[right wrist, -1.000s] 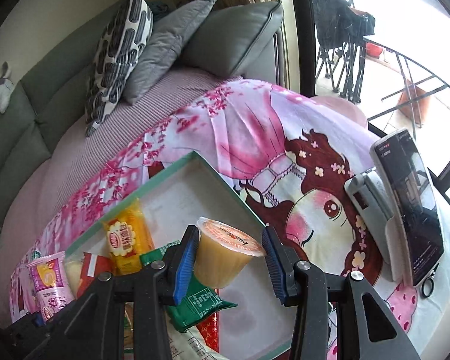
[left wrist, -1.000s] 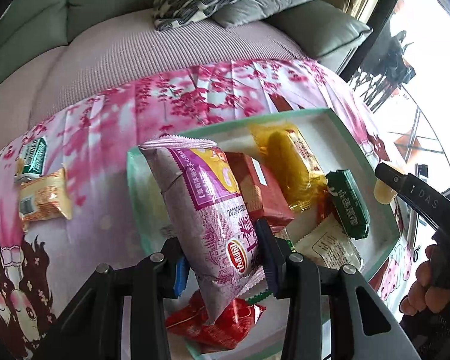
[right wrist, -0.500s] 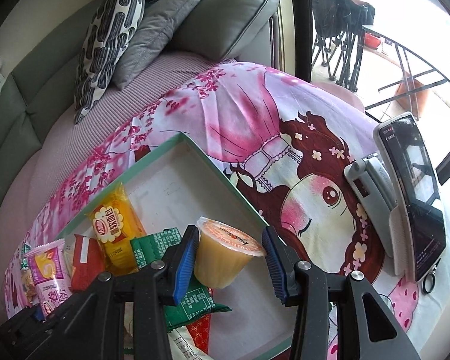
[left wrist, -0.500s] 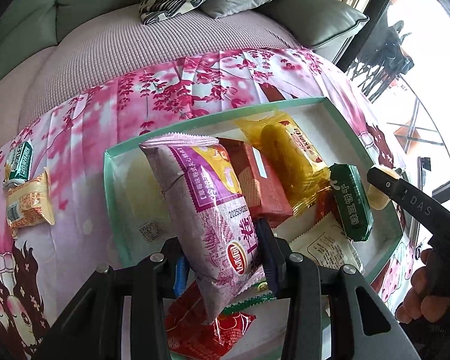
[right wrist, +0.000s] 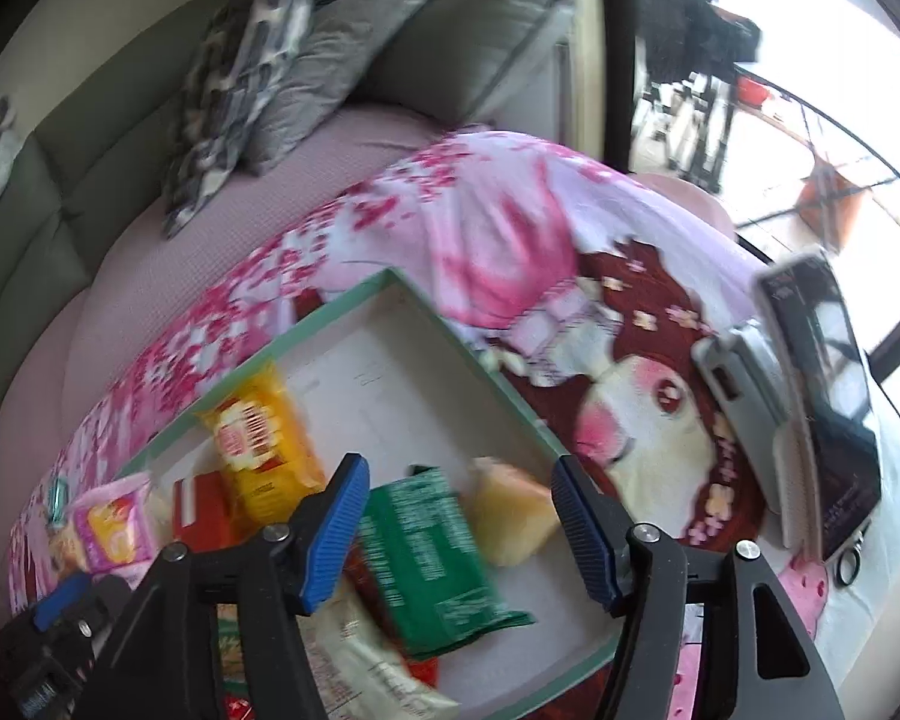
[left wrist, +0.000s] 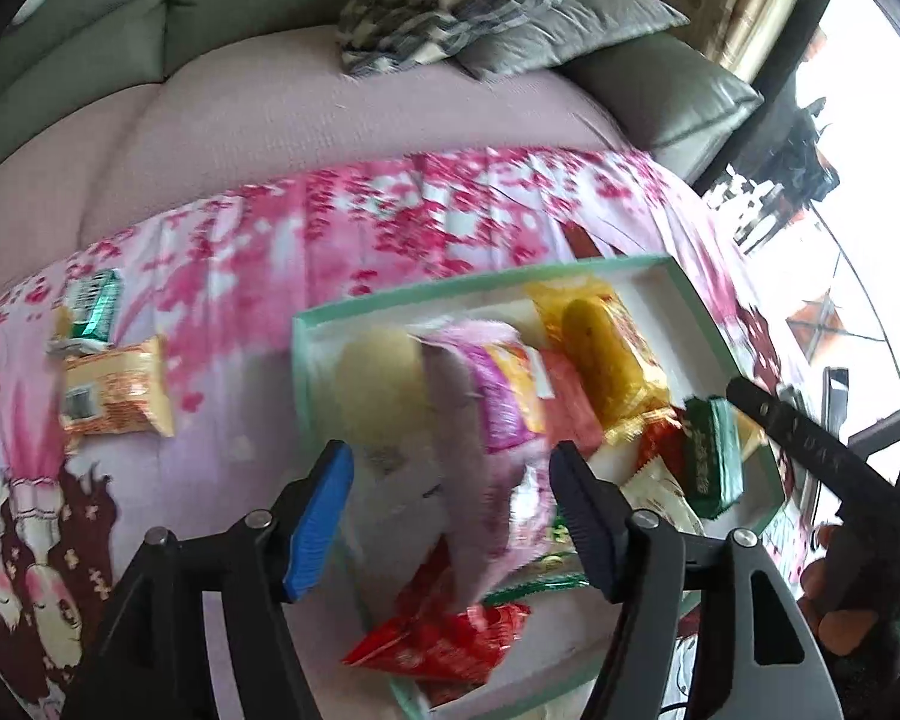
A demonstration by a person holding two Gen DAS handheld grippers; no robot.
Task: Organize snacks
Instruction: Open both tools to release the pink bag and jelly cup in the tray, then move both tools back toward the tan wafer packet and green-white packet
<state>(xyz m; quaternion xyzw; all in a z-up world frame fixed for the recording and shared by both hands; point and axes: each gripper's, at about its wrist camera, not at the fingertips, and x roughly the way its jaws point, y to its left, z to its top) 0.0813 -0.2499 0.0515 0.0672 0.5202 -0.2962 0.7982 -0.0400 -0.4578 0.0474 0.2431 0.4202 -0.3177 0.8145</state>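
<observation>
A purple chips bag, blurred, drops between the fingers of my left gripper into the white tray with a green rim. The jaws are opening and the pads stand off the bag. In the right wrist view a yellow jelly cup lies tipped on the tray floor, below my right gripper. Its jaws are also opening, with nothing pressed between them. In the tray lie a yellow pack, a green pack and a red pack.
An orange cracker pack and a green-and-white pack lie on the pink printed cloth left of the tray. A phone on a stand sits to the tray's right. Sofa cushions lie behind.
Both grippers opened. The chips bag slipped from the left jaws down into the tray, and the jelly cup fell from the right jaws and tipped over beside the green pack.
</observation>
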